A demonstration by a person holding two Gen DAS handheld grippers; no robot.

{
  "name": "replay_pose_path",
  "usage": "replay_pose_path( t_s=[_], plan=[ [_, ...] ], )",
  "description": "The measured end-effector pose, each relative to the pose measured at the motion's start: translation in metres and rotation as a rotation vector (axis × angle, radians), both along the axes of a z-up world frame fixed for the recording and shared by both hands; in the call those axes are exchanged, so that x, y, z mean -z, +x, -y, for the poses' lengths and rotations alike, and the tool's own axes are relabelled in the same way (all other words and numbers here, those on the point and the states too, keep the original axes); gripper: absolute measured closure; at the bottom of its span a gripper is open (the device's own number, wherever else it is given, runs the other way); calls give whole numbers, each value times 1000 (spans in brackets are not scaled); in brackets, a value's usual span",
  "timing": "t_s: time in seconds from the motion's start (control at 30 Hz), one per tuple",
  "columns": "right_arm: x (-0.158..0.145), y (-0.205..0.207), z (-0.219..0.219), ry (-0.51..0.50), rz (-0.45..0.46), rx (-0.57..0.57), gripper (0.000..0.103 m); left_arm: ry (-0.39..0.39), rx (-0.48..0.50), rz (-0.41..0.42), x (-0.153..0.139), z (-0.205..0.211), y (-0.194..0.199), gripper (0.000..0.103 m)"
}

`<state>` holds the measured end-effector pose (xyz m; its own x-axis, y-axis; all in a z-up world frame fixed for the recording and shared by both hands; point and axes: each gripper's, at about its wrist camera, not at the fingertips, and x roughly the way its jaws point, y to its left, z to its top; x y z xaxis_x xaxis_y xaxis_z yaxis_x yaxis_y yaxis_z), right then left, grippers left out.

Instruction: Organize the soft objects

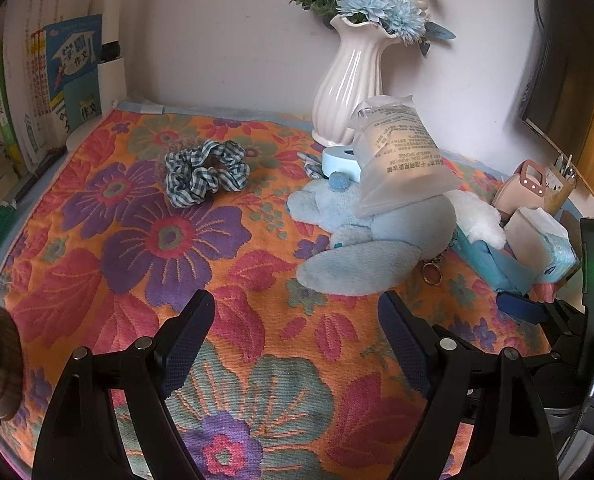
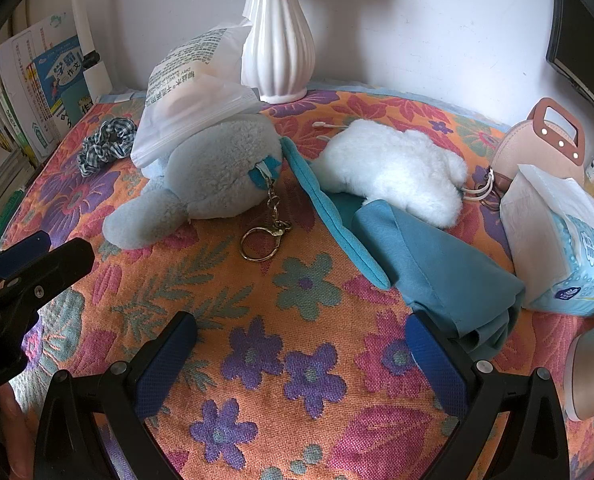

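A pale blue plush toy (image 2: pixel 213 180) with a brass key ring (image 2: pixel 259 242) lies on the floral cloth (image 1: pixel 217 272). A clear bag of sponges (image 2: pixel 193 96) leans on it. To its right sit a white fluffy toy (image 2: pixel 393 168) and a folded teal pouch (image 2: pixel 429 256). A checked scrunchie (image 1: pixel 205 170) lies apart at the back left. My left gripper (image 1: pixel 297 324) hovers open over bare cloth, short of the blue plush (image 1: pixel 369 240). My right gripper (image 2: pixel 301 340) is open too, its right finger beside the pouch's corner, nothing between the fingers.
A white ribbed vase (image 1: pixel 349 88) with blue flowers stands against the back wall. Books (image 1: pixel 45 80) line the left edge. A tissue pack (image 2: pixel 565 240) and a pink handled case (image 2: pixel 545 144) crowd the right side. A round blue box (image 1: pixel 337 162) sits by the vase.
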<state>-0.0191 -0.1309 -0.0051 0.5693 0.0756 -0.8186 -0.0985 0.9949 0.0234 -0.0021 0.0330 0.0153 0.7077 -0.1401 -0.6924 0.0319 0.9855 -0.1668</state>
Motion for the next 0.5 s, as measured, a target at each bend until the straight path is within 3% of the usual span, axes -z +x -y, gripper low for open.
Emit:
replay_pose_path(
  t_s=[0.5],
  plan=[
    [0,0,0,0,0,1,0,-13,2,-5,0,0,1,21]
  ],
)
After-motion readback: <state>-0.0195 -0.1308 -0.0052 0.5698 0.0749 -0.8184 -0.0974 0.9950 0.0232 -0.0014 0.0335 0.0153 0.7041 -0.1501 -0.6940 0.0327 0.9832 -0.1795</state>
